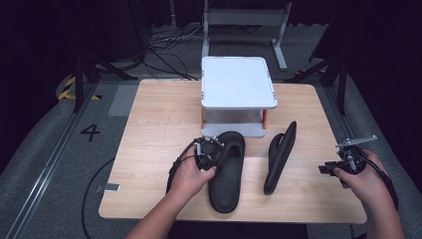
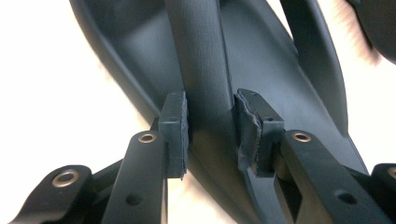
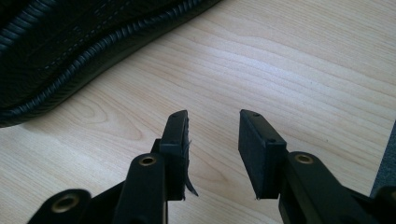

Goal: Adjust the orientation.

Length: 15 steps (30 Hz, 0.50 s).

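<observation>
- A light wooden table [image 1: 159, 114] stands on a grey floor [image 1: 50, 149] in a dark room. A number four [image 1: 90, 132] is marked on the floor, and cables [image 1: 169, 37] lie behind the table.
- A small white shelf stand [image 1: 239, 82] with red legs sits at the far middle of the table. Its top is bare, and I cannot tell what is in the dark space under it.
- Two black slippers lie in front of the stand. The left slipper [image 1: 226, 172] lies flat with its open side up. The right slipper [image 1: 279, 157] stands tipped up on its edge, near the first one but apart from it.
- The left gripper [image 1: 209, 149] is at the strap end of the left slipper. In the left gripper view its pads [image 2: 175, 133] press on both sides of the slipper's strap [image 2: 201, 60], so it is clamped on the strap.
- The right gripper [image 1: 329, 169] is held near the right edge of the table, well apart from both slippers. Its jaws stand a bit apart with nothing between them.
- The right gripper view shows bare wood under the right gripper [image 3: 212, 140] and a black ribbed slipper sole [image 3: 70, 46] at the top left.
- The high view shows the whole table and both hands, the left hand [image 1: 191, 177] and the right hand [image 1: 366, 174].
</observation>
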Motion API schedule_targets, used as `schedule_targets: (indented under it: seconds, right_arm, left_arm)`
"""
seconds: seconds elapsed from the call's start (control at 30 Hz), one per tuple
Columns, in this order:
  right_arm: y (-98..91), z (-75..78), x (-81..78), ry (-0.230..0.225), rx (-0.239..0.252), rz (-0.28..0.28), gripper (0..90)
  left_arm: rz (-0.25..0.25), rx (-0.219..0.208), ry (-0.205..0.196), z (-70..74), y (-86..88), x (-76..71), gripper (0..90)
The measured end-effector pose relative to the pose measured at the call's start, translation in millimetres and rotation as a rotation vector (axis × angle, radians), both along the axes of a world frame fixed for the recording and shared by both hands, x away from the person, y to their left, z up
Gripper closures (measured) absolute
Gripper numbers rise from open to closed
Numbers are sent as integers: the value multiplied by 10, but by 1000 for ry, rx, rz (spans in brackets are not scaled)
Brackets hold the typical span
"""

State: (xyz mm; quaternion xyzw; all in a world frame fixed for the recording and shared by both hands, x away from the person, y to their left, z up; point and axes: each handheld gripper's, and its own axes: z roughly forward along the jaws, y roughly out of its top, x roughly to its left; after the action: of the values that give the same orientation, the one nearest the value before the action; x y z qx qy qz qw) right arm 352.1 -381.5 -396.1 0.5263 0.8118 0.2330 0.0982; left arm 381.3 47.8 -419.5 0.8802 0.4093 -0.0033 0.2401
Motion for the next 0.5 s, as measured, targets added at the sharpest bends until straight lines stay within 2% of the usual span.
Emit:
schedule_targets:
  seconds: [0.07,0.3,0.37,0.5]
  right_arm:
    - [16,0,7,-1,-3,2,646]
    - [83,-6,33,-1,-10,26,645]
    - [95,-1,33,-3,-11,29,645]
    - [113,11,33,-15,-12,35,642]
  left_arm:
    - [11,-5,4,6,16,-31,626]
    - [20,-7,69,32,14,-159,568]
    - [28,-1,48,56,22,-171,543]
    - [34,-28,14,141,66,-173,507]
